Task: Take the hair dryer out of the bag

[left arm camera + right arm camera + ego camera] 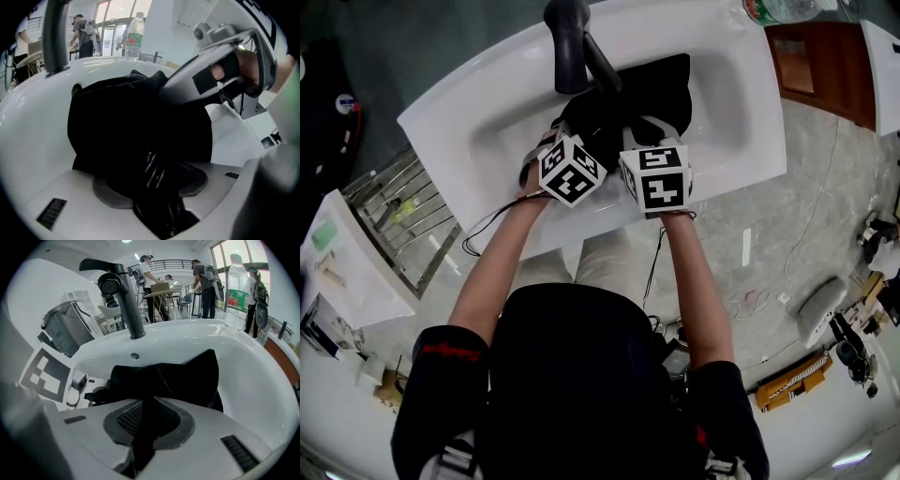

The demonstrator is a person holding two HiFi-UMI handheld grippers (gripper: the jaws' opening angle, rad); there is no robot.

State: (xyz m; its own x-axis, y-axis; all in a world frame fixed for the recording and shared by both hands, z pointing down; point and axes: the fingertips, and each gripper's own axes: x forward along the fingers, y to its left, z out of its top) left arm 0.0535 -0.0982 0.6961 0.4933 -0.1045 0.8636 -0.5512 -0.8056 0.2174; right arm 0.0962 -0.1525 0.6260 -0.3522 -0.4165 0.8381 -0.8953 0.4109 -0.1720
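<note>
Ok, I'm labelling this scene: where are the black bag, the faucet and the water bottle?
black bag [187, 376], right gripper view, on its cloth body.
faucet [132, 310], right gripper view, on its upright stem.
water bottle [237, 298], right gripper view, on its printed label.
</note>
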